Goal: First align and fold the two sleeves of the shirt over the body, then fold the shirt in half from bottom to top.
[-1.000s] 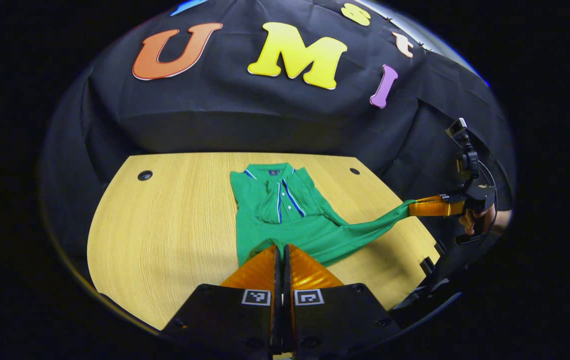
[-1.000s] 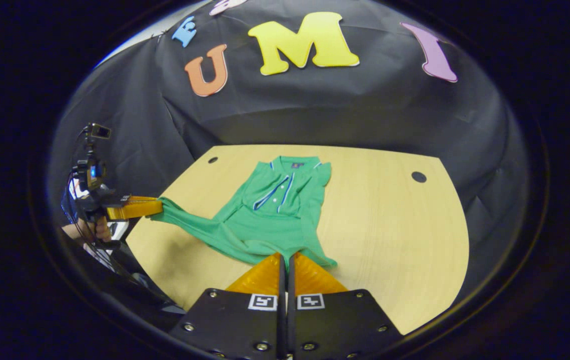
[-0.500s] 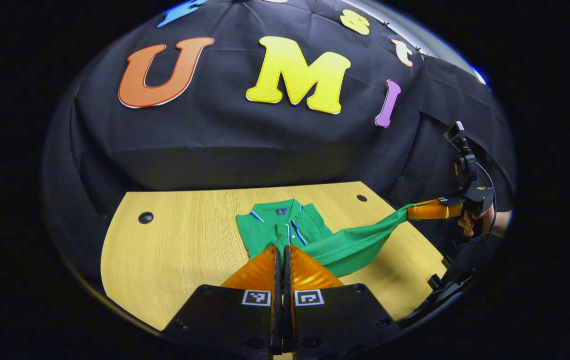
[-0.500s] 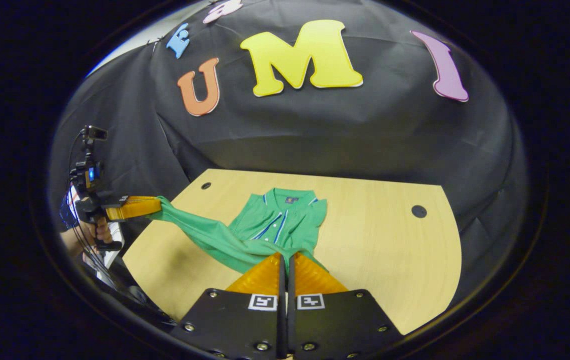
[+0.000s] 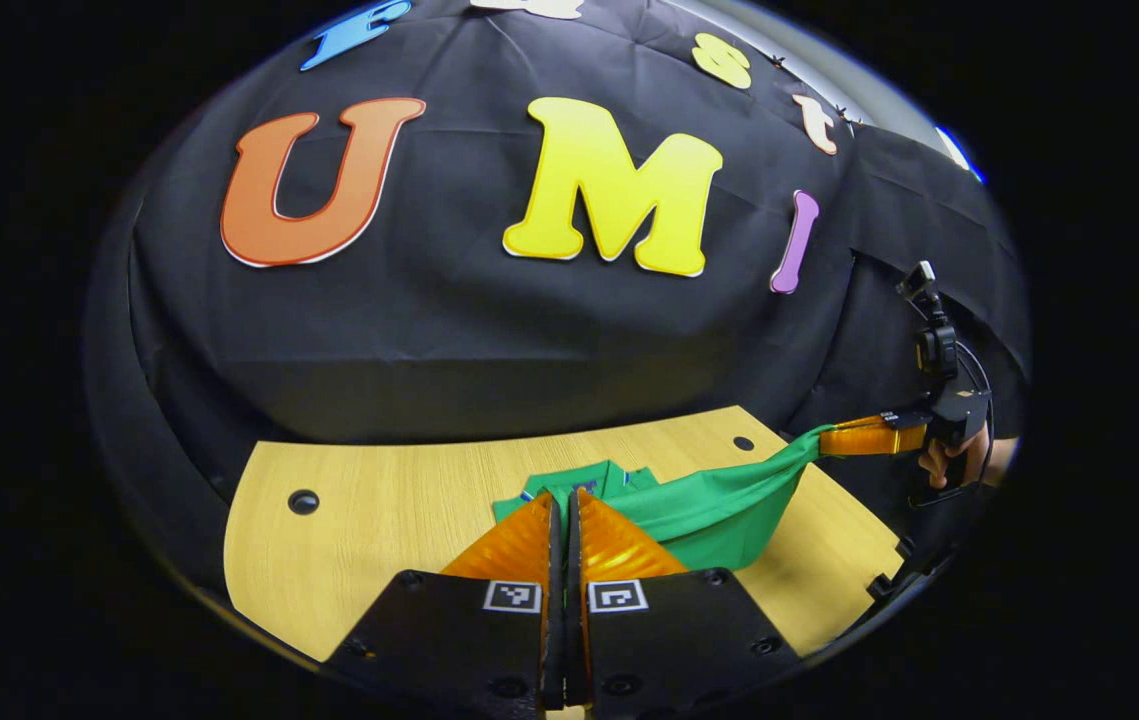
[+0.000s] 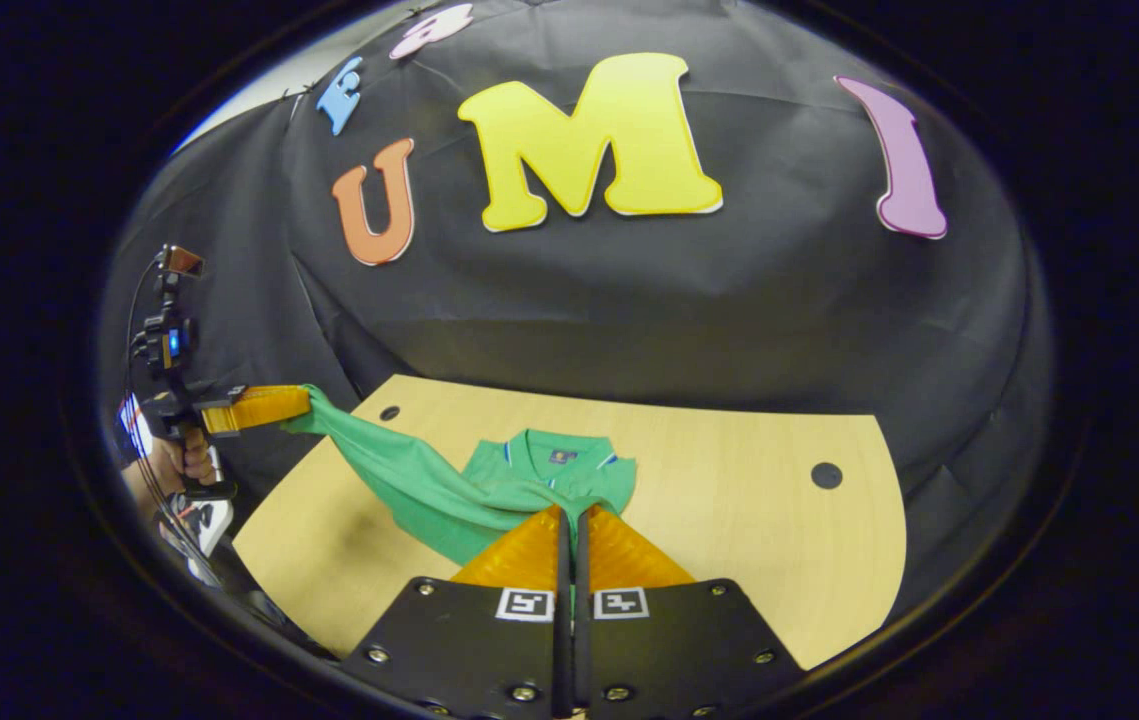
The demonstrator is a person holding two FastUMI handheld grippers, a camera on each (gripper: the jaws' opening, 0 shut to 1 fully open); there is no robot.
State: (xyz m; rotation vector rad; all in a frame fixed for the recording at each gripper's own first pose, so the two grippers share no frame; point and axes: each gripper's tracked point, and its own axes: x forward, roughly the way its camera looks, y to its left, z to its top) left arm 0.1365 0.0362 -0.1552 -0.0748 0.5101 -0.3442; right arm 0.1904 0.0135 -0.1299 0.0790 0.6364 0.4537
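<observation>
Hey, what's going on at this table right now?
A person is folding a green polo shirt on a wooden table with two handheld grippers. The left gripper and the right gripper are each shut on a bottom corner of the shirt, lifting the hem off the table toward the collar. The collar end lies flat, so the bottom-to-top fold is underway, not finished.

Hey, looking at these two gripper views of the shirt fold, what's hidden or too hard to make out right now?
- Left gripper view: the left gripper covers most of the green shirt; sleeves and placket hidden.
- Right gripper view: the right gripper hides the hem corner it pinches; the raised cloth covers the shirt's lower body.
- Collar badge: too small to tell.
- Hand on the far gripper: partly cut off at the image edge.
</observation>
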